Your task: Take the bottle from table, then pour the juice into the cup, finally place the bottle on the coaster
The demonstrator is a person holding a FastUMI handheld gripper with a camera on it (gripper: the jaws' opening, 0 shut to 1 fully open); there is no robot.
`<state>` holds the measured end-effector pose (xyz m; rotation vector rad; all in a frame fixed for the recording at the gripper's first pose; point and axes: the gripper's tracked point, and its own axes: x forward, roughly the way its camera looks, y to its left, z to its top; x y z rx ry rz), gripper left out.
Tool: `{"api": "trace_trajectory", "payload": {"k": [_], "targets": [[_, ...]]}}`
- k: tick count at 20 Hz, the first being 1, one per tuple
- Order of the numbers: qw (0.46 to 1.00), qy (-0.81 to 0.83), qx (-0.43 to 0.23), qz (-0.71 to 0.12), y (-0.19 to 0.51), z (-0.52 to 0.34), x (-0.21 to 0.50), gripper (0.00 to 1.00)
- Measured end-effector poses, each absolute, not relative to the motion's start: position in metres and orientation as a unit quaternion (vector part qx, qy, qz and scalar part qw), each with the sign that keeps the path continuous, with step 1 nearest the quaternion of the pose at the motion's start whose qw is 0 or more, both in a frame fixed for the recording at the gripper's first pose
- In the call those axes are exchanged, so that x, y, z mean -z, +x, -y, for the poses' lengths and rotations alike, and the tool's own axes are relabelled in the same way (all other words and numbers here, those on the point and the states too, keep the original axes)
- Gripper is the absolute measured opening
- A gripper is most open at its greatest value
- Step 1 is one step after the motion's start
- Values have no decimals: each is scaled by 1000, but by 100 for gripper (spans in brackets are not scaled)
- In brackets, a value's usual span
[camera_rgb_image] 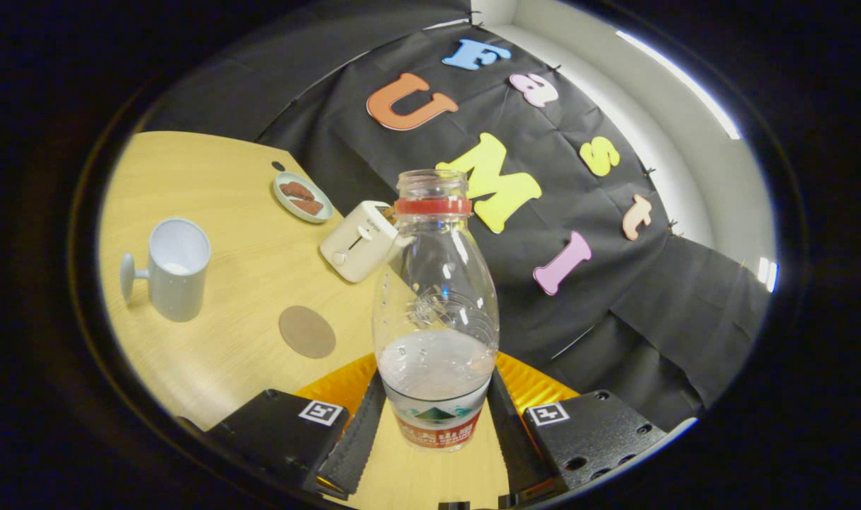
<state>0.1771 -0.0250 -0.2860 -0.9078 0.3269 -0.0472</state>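
Observation:
A clear plastic bottle [436, 312] with a red neck ring and no cap sits between my fingers, a little pale liquid in its lower part. My gripper [436, 418] is shut on the bottle, both fingers pressing its labelled base. The view is tilted, so the bottle looks lifted off the table. A pale grey cup [175, 268] with a knob handle stands on the wooden table [224, 191] to the left, beyond the fingers. A round brown coaster [307, 331] lies flat between the cup and the bottle.
A cream toaster [359, 241] stands just behind the bottle. Farther back is a small plate [302, 197] with brown pieces of food. The black cloth wall rises behind the table's far edge.

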Motion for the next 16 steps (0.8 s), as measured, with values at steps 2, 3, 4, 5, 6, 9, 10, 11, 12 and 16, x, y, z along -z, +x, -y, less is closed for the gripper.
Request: {"api": "trace_trajectory", "payload": {"k": [2,3,4,5,6,9,10,11,12,16], "targets": [[873,-463,24,-153,181,21,285,80],[865,-479,24,-149,181,18,283,80],[856,-495,23,-145,180,16,282,80],[848,-510,21,-141,182,11,283,80],[840,-523,19,-139,183,8,285,80],[813,-565,10,-137,187,-2,291,80],[804,-580,9,-132,188,-6,290,80],[794,-594,6,-129,188,-10,291,80],[786,-605,2,-127,188,-14,292,80],[759,-641,-4,-117,188,-28,293,80]]}}
